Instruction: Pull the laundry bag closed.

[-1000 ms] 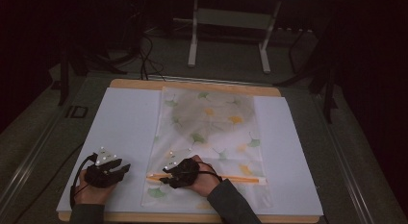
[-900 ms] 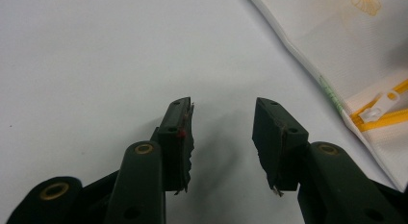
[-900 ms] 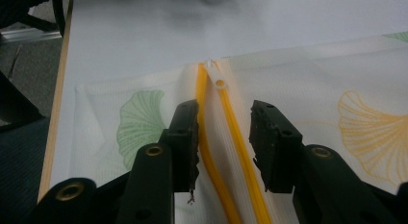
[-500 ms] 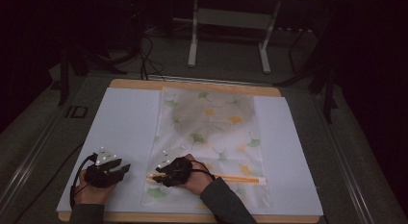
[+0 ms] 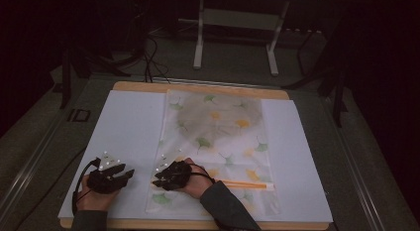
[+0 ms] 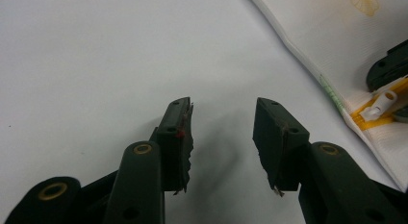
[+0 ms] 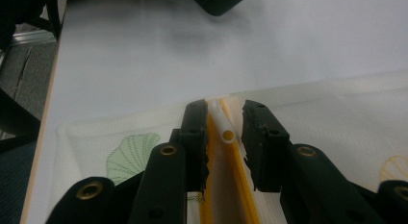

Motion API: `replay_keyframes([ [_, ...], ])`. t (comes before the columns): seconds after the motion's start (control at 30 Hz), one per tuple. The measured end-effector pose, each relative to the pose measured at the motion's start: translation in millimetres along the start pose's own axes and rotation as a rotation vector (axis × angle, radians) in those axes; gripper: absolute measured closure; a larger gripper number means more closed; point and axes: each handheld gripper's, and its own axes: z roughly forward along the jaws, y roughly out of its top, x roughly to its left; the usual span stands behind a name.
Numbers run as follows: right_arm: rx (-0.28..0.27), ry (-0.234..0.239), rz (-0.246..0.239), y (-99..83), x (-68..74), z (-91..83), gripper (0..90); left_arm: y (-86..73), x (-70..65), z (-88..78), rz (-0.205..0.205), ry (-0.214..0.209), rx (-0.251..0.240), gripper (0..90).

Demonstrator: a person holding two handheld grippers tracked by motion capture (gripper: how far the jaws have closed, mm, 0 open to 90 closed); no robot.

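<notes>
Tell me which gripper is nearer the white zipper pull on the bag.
Right. The right gripper has its jaws on either side of the white zipper pull. The left gripper rests open on the white table cover, off the bag's edge.

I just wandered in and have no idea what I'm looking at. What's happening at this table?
A person sits at a white table, holding a black two-jaw gripper in each hand. A mesh bag printed with leaves lies flat in the middle. The right gripper is at the bag's near left end, its jaws on either side of the white zipper pull on the orange zipper. The left gripper waits open over the bare table beside the bag.
</notes>
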Motion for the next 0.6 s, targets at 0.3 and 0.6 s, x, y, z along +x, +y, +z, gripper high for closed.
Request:
replay_keyframes([
  [0.3, 0.012, 0.014, -0.009, 0.0, -0.4, 2.1, 78.4, 0.1, -1.1, 0.7, 0.000, -0.003, 0.001, 57.9],
  [0.6, 0.037, 0.003, -0.030, 3.5, 3.3, 4.9, 82.9, 0.3, -3.1, 1.5, 0.010, -0.012, 0.007, 57.9],
])
